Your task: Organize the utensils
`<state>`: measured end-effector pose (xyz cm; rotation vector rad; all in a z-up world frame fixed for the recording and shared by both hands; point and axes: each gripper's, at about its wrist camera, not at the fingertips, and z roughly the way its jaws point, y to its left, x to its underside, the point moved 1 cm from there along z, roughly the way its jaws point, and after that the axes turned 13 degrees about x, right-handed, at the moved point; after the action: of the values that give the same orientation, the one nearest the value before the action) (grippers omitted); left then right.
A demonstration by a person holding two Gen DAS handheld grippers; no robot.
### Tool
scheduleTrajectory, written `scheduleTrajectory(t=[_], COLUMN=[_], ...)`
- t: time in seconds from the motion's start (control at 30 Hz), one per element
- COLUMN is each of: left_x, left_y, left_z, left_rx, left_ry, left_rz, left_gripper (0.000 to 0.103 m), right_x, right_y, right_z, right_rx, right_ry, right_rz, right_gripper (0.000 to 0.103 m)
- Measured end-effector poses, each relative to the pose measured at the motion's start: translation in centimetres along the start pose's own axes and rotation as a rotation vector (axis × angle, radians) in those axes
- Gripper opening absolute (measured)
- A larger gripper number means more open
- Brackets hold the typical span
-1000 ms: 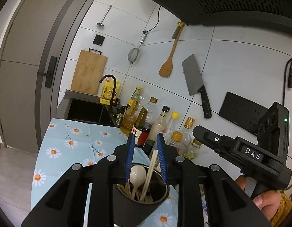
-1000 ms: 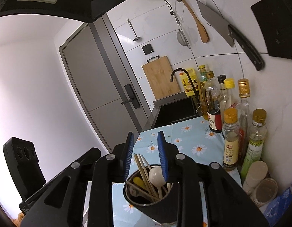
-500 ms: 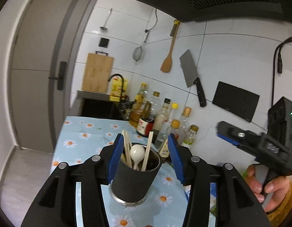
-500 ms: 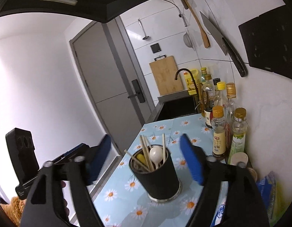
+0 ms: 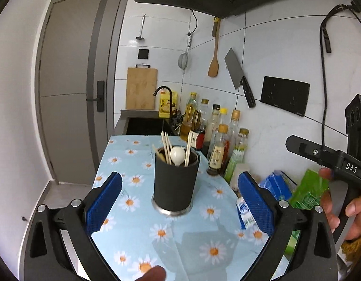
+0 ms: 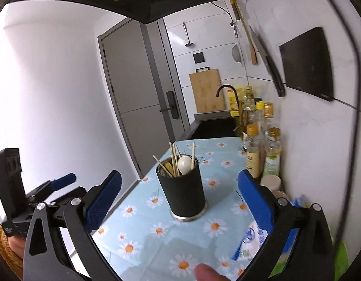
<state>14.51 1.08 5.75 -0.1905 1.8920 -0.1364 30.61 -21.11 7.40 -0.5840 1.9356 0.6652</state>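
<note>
Dead centre in both wrist views sits the black utensil holder [image 5: 174,182], upright on its shiny metal base on the daisy-print tablecloth [image 5: 133,210]. Wooden chopsticks [image 5: 166,148] and a white spoon [image 5: 177,155] stick out the top; the right wrist view also catches something yellow down inside, too small to identify.

The left gripper [image 5: 179,202] has its blue-padded jaws spread wide and opening, one pad in the lower left of the frame and one in the lower right. The holder stands between and beyond them, and neither pad touches it. Same deal with the right gripper [image 6: 179,202]: jaws wide apart and opening, holder framed in the gap, no contact.

Readable text is pretty thin. In the left wrist view, the right gripper shows up at the right edge with "DAS" in white letters on its body, held by a hand [image 5: 344,203]. The bottles [image 5: 218,145] along the tiled wall right of the holder have labels, but the print is too small to read. Same for the blue-and-white packet [image 5: 244,213] and the green package [image 5: 309,192] at lower right.

Upper centre on the wall hang a cleaver [image 5: 237,75] and a wooden spatula [image 5: 213,65].
</note>
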Motion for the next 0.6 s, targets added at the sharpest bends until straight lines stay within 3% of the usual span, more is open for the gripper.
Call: scheduleTrajectory(t=[0.13, 0.37, 0.6], left_x=[1.5, 3.9, 6.2], left_y=[-0.5, -0.9, -0.8], left_z=[-2.0, -5.3, -8.2], left_rx=[-0.011, -0.004, -0.007], left_ry=[0.017, 0.045, 0.084], left_rz=[-0.022, -0.035, -0.031], left_gripper=[0.096, 0.096, 0.096], right_x=[1.6, 5.3, 8.4], right_y=[0.2, 3.0, 5.0], right_z=[-2.1, -6.3, -9.1], right_rx=[0.003, 0.096, 0.136], right_ry=[0.016, 0.007, 0.078], right_rz=[-0.015, -0.106, -0.089], right_gripper=[0.098, 0.098, 0.098])
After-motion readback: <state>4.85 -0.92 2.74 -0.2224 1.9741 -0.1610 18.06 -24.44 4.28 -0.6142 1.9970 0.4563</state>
